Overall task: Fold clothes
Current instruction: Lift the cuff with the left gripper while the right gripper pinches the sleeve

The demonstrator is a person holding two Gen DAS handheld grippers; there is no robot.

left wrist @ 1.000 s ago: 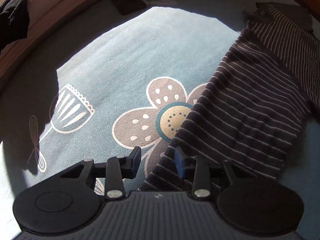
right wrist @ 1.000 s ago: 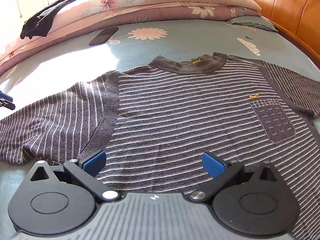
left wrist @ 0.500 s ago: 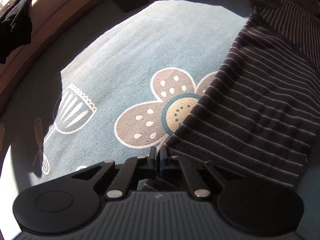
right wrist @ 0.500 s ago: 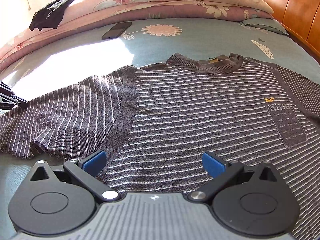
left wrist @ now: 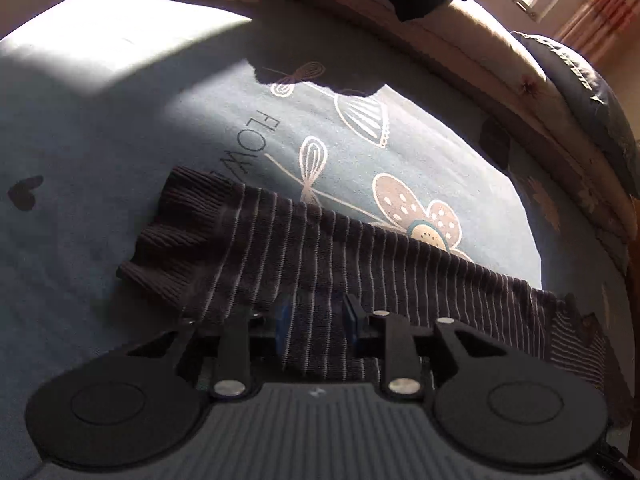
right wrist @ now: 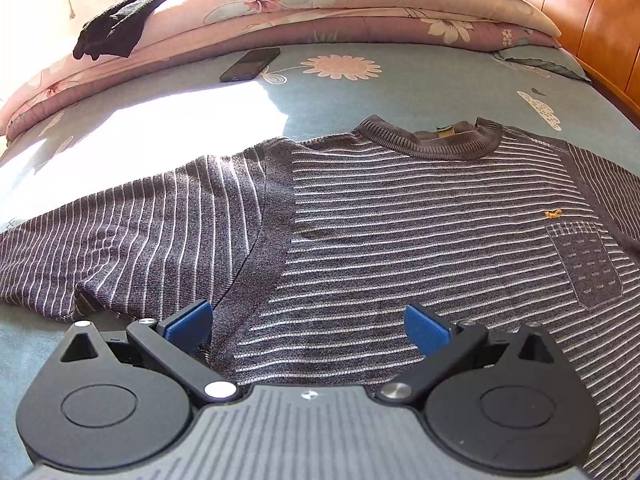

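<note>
The striped sweater [right wrist: 400,240] lay flat on the blue bedsheet [right wrist: 420,88]. The left gripper [left wrist: 316,322] was opening, the sleeve [left wrist: 320,248] between its jaws. The right gripper [right wrist: 308,322] stood wide open above the sweater. Beyond the sweater's collar lay a phone [right wrist: 250,64], and further, folded quilts [right wrist: 320,12] bearing a black garment [right wrist: 128,24].

Sweater [right wrist: 400,240]: dark grey knit cloth, fine pale stripes, matt, slightly fuzzy; ribbed collar [right wrist: 428,142] at 12 o'clock of the body, coarser knit. Sleeve cuff [left wrist: 180,232] in left wrist view: plain ribbed knit, no stripes. Chest pocket [right wrist: 588,264] at 3 o'clock: same knit, dashed weave.

Bed sheet [right wrist: 420,80]: teal woven cloth, matt, smooth, printed flowers.

Folded quilts [right wrist: 320,4] at 12 o'clock: soft floral cloth, matt.

Phone [right wrist: 251,64]: glossy black slab.

Headboard [right wrist: 580,12] at 1–2 o'clock: orange-brown wood, semi-gloss.

Right gripper [right wrist: 308,326]: matt black plastic body, ridged grey top, shiny metal pivot pins, blue matt pads on fingers [right wrist: 426,328]. Left gripper [left wrist: 316,320] same build.
</note>
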